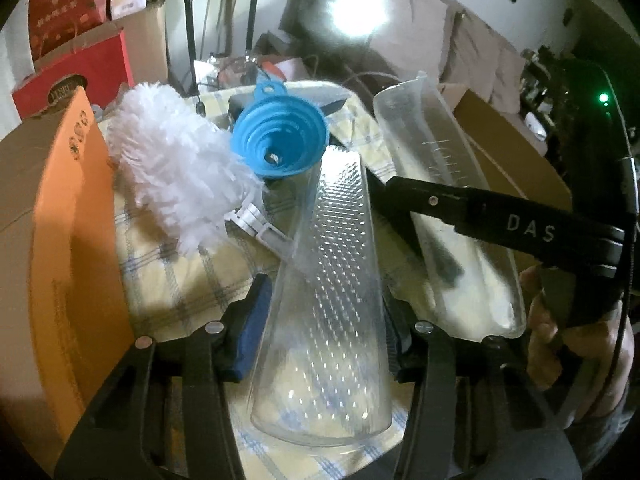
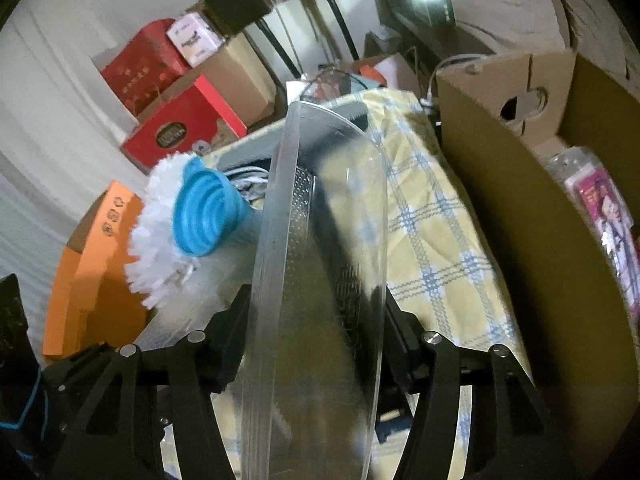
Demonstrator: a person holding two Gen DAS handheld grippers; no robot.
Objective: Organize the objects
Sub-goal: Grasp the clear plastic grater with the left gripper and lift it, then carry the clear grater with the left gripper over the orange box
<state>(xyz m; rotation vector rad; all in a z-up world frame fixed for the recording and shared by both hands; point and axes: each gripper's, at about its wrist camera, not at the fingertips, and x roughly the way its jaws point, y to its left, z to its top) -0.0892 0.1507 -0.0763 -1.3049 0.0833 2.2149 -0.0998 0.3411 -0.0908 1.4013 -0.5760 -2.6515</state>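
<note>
A metal grater (image 1: 332, 272) in a clear casing stands tilted on the yellow checked cloth (image 1: 180, 268). My left gripper (image 1: 324, 304) is shut on its lower sides. To its right a long clear plastic cover (image 1: 436, 148) lies lengthwise, with a black finger (image 1: 460, 208) of the right gripper across it. In the right wrist view that clear cover (image 2: 320, 300) fills the middle, and my right gripper (image 2: 316, 308) is shut on its two edges. The grater (image 2: 304, 200) shows dimly through it. A blue funnel (image 1: 280, 136) rests on a white fluffy duster (image 1: 176, 168), beyond the grater on the left.
An orange box (image 1: 60, 240) walls in the left side. An open cardboard box (image 2: 520, 200) holding a pink packet (image 2: 600, 208) stands at the right. Red boxes (image 2: 180, 128) and cartons are stacked behind. A hand (image 1: 560, 344) holds the right gripper's handle.
</note>
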